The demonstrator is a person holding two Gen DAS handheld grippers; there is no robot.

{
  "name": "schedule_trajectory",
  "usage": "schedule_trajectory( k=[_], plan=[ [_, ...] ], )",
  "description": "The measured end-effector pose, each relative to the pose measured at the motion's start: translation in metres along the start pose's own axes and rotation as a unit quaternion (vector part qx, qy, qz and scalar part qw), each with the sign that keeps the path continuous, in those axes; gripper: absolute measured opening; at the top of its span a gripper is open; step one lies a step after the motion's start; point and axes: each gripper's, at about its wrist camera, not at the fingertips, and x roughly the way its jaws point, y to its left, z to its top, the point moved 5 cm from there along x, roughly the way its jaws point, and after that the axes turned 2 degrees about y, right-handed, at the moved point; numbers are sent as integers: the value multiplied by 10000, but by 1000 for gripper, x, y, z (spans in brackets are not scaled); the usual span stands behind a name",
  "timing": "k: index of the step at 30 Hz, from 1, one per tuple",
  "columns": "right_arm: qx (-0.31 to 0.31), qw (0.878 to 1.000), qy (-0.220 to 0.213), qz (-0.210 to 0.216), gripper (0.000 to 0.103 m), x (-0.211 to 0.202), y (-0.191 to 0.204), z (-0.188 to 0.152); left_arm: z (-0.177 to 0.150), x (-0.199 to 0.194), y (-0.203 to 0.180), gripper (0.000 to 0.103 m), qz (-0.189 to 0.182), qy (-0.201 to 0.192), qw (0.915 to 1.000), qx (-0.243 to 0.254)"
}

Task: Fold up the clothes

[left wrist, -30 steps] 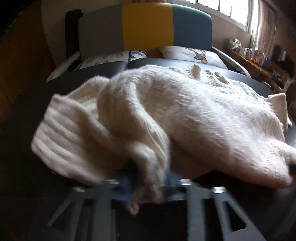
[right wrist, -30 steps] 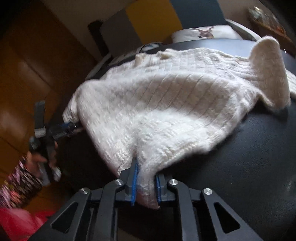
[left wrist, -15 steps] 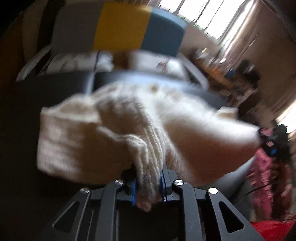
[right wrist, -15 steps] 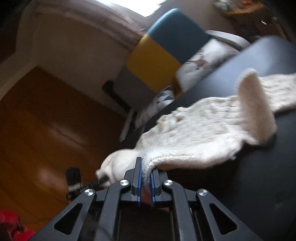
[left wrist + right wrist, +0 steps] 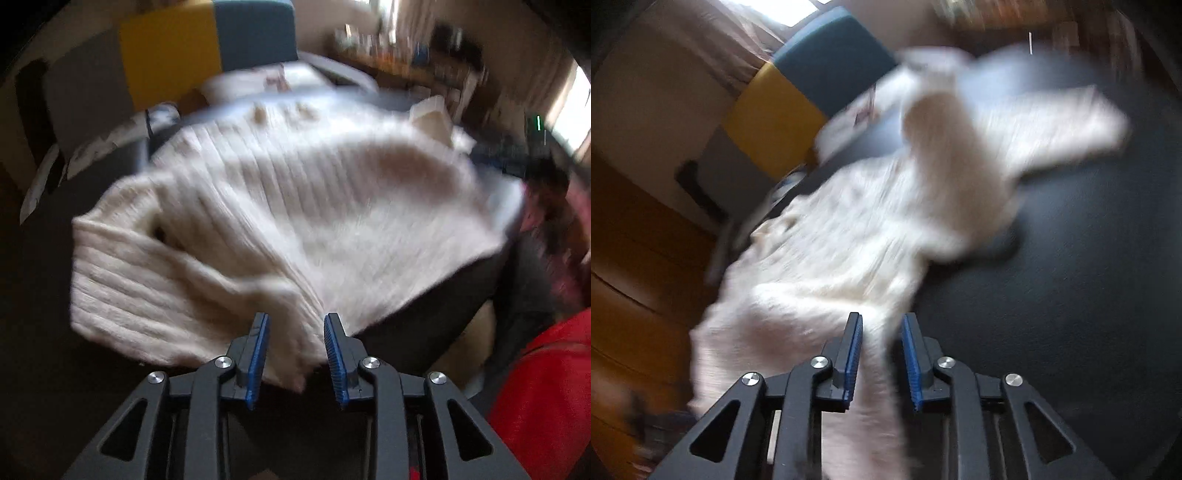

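A cream knitted sweater [image 5: 288,221] lies spread on a dark round table [image 5: 424,325]. In the left wrist view its near hem lies between the parted blue pads of my left gripper [image 5: 295,343], which is open. In the right wrist view the sweater [image 5: 849,258] is blurred, a sleeve [image 5: 1052,125] stretches to the right, and a strip of knit runs between the parted pads of my right gripper [image 5: 881,339], which is open too.
A chair with grey, yellow and teal back panels [image 5: 173,55] stands behind the table, with printed cushions [image 5: 266,79] on it. A person in red [image 5: 546,387] is at the right. A wooden floor [image 5: 635,277] lies to the left.
Both grippers were shut on the sweater's hem and holding it up; now both have opened and the sweater has dropped flat on the table.
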Motion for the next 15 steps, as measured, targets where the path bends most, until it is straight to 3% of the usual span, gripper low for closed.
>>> schedule_trajectory(
  k=[2, 5, 8, 11, 13, 15],
  plan=[
    [-610, 9976, -328, -98, 24, -23, 17, 8, 20, -22, 11, 52, 123, -464, 9986, -238],
    [-1392, 9898, -309, -38, 24, -24, 52, 20, 58, -25, 13, 67, 807, -993, 9917, -151],
    [-1690, 9852, 7, -280, 24, 20, 74, 31, 86, 15, 7, 67, 1396, -900, 9860, 112],
    [-1822, 9800, 462, -653, 19, 59, 76, 34, 92, 76, -6, 66, 1674, -373, 9848, 273],
    [-2114, 9703, 773, -886, 15, 88, 77, 27, 87, 108, -16, 56, 1921, -76, 9800, 509],
    [-2351, 9606, 1050, -1045, 15, 114, 77, 20, 79, 132, -26, 54, 2183, 128, 9728, 760]
  ],
)
